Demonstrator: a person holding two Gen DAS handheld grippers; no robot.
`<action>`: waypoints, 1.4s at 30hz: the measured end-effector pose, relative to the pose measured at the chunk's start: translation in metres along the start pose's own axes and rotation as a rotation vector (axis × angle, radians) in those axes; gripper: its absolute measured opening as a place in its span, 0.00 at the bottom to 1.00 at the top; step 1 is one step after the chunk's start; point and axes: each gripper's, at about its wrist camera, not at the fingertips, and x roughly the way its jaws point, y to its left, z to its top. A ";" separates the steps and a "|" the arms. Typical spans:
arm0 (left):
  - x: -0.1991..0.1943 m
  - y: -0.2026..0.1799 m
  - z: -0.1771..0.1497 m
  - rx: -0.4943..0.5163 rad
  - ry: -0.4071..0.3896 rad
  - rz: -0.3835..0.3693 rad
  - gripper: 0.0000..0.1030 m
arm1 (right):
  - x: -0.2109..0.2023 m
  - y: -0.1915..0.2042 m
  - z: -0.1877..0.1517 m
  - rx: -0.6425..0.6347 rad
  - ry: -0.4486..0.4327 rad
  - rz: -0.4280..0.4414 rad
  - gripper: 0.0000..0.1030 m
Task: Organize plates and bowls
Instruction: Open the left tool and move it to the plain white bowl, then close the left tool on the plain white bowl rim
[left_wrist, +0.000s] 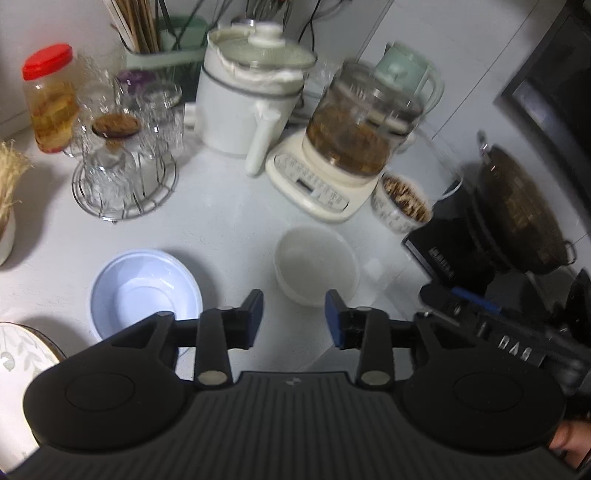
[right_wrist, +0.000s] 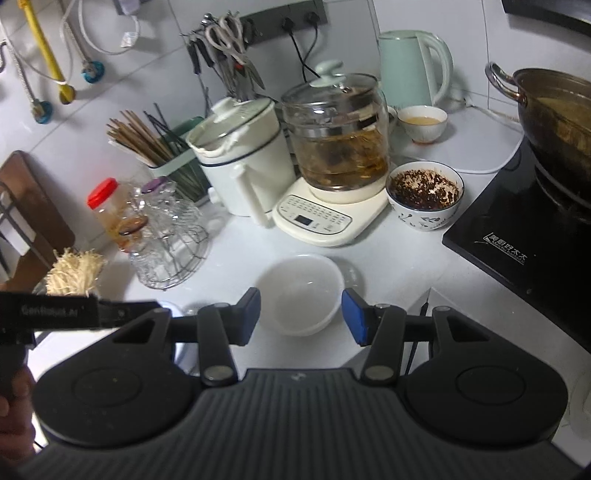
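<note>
Here, both grippers hovered above the white countertop (right_wrist: 236, 236) with nothing between their fingers. The left gripper (left_wrist: 294, 317) stood wide, and the right gripper (right_wrist: 301, 315) was spread wide too. The white bowl (right_wrist: 301, 291) sat upright near the counter's front edge, just in front of the cream kettle base (right_wrist: 325, 218) and seen between the right gripper's blue pads (right_wrist: 354, 315). The pale blue bowl (left_wrist: 146, 291) rested left of it, apart from it. At the front-left corner lay what looked like a leaf-patterned plate (left_wrist: 22, 354), though only 1 blurred edge showed. The patterned bowl of dark flakes (right_wrist: 424, 195) stood beside the black induction cooker (right_wrist: 517, 229).
</note>
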 end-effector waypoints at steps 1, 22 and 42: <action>0.006 0.001 0.002 -0.005 0.003 0.007 0.44 | 0.005 -0.004 0.002 0.007 0.006 0.000 0.51; 0.144 0.013 0.019 -0.075 0.019 0.012 0.54 | 0.130 -0.060 0.005 0.028 0.127 0.093 0.56; 0.175 0.023 0.017 -0.006 0.000 -0.018 0.11 | 0.154 -0.054 -0.013 0.018 0.098 0.081 0.10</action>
